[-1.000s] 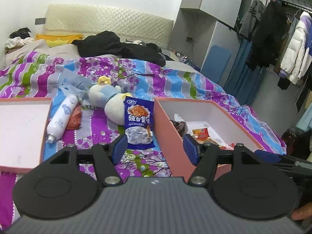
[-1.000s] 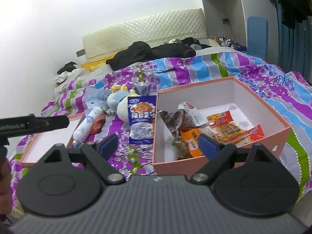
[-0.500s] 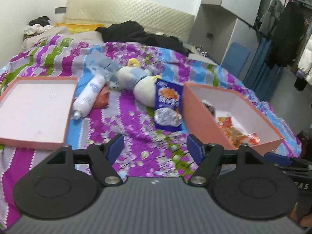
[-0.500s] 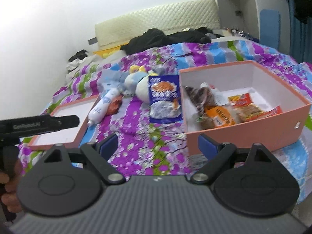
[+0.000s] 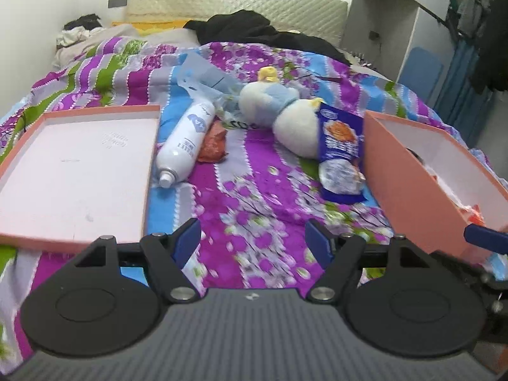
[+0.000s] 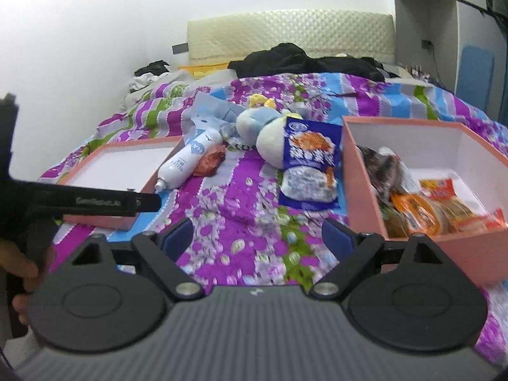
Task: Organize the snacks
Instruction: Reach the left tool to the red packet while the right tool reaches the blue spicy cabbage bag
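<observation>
A blue snack bag point(image 5: 341, 155) point(image 6: 309, 163) lies on the bedspread against the left wall of a pink box point(image 5: 409, 184) point(image 6: 349, 171) that holds several snack packs point(image 6: 425, 203). A small red snack packet point(image 5: 214, 146) point(image 6: 208, 163) lies beside a white bottle point(image 5: 185, 144) point(image 6: 187, 160). My left gripper point(image 5: 252, 243) is open and empty above the bedspread, short of these items. My right gripper point(image 6: 258, 233) is open and empty, just left of the box's near corner.
The pink box lid point(image 5: 76, 165) point(image 6: 123, 165) lies upside down at the left. A white and blue plush toy point(image 5: 279, 111) point(image 6: 263, 127) and a pale blue plastic bag point(image 5: 203, 74) lie behind the snacks. Dark clothes point(image 5: 254, 30) are piled by the headboard.
Both grippers have swung to the left and pulled back: the box has shifted toward the right edge of each view and the lid has come further in. Both stay open and empty.
</observation>
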Tool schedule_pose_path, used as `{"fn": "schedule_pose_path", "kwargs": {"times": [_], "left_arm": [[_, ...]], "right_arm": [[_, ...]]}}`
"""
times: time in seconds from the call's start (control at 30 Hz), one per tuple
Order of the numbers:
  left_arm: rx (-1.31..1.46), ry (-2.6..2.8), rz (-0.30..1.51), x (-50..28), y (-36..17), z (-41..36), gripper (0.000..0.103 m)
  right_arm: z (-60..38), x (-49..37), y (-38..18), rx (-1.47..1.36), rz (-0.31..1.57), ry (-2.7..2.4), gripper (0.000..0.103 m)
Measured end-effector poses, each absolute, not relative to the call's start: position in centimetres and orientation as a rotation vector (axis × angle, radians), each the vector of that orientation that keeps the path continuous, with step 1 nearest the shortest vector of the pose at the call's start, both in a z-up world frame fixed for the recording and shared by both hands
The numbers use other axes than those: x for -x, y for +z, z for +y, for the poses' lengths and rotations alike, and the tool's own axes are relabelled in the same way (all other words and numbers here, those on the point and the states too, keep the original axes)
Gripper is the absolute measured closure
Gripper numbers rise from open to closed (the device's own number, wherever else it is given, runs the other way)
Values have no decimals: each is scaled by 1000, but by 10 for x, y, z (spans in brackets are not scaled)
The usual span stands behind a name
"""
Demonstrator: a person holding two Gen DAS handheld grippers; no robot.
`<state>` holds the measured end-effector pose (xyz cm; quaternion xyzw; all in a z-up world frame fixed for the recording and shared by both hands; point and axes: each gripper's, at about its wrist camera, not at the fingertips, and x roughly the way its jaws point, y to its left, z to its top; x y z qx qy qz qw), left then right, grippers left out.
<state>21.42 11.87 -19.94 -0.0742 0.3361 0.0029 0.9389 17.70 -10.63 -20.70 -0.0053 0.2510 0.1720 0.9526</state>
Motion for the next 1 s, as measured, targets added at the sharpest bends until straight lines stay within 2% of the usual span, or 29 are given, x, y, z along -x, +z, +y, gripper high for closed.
{"fn": "schedule_pose_path", "kwargs": {"times": [0.43,0.5,0.67,0.77,0.93,1.0], "left_arm": [[-8,-16,734,-387,-236,145,27],[-1,-2,759,-412,-243,147,28],[-70,27,783,-462,-257,144,29],[-148,24,782,-485,-261,134,35],[-370,47,780,-506,-276,114,39],[-430,61,808,-516,-286,110,46]], "right_arm": [[-65,-286,-262,132,526,237,14],[-59,-303,-273,154,533,213,22],[-45,-340,-294,209,552,159,23],[-37,-354,-298,252,537,130,23],[-22,-373,-306,377,500,70,23],[-18,-379,-311,413,507,46,23]]}}
